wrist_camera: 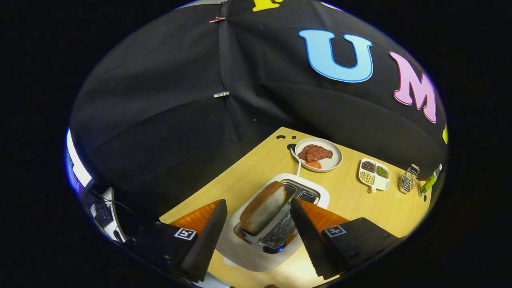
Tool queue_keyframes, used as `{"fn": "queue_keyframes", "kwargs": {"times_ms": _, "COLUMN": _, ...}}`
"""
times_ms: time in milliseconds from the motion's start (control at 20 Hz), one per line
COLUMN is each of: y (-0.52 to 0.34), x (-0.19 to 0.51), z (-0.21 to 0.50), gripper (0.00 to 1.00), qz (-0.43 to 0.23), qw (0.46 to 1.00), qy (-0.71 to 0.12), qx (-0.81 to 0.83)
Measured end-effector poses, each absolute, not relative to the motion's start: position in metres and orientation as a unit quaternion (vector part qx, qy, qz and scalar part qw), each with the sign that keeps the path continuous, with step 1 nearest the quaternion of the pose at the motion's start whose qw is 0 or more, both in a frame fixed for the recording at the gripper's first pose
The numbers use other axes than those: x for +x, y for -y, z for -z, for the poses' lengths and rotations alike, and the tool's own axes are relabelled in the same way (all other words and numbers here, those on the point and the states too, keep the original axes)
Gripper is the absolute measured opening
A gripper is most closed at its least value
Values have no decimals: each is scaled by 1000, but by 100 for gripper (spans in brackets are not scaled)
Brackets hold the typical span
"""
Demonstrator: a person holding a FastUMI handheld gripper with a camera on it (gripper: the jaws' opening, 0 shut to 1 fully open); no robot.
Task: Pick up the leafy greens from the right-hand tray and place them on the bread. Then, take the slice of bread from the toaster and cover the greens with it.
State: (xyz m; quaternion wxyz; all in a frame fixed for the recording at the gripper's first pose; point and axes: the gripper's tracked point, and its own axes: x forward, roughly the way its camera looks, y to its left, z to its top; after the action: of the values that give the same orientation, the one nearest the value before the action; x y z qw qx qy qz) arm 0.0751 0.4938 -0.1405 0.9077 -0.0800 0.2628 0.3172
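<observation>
claw [256,224] open, one bread slice [264,207], one toaster [276,230]

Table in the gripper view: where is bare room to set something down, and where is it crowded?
Bare wood lies between the toaster and the divided dish, and beside the toaster towards the cloth wall. The far edge is crowded: meat plate, divided dish, wire rack. The open tongs straddle the bread in the toaster.

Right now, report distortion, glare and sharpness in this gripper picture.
Gripper view: fisheye bends the table edges; the bread slice in the toaster, between the open gripper fingers, is sharp; soft glare on the toaster's metal slots; the plate beyond stays readable, small.
</observation>
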Motion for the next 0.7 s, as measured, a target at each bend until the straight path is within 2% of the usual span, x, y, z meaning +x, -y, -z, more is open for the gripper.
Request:
{"fn": "queue_keyframes", "kwargs": {"times_ms": 350, "y": -508, "x": 93, "z": 162, "gripper": 99, "qz": -291, "qw": 912, "qy": -263, "qx": -121}}
{"fn": "queue_keyframes", "kwargs": {"times_ms": 450, "y": -510, "x": 96, "z": 171, "gripper": 95, "qz": -286, "qw": 910, "qy": -275, "qx": -122}}
{"fn": "queue_keyframes", "kwargs": {"times_ms": 700, "y": -504, "x": 100, "z": 174, "gripper": 64, "qz": -277, "qw": 910, "qy": -278, "qx": -135}}
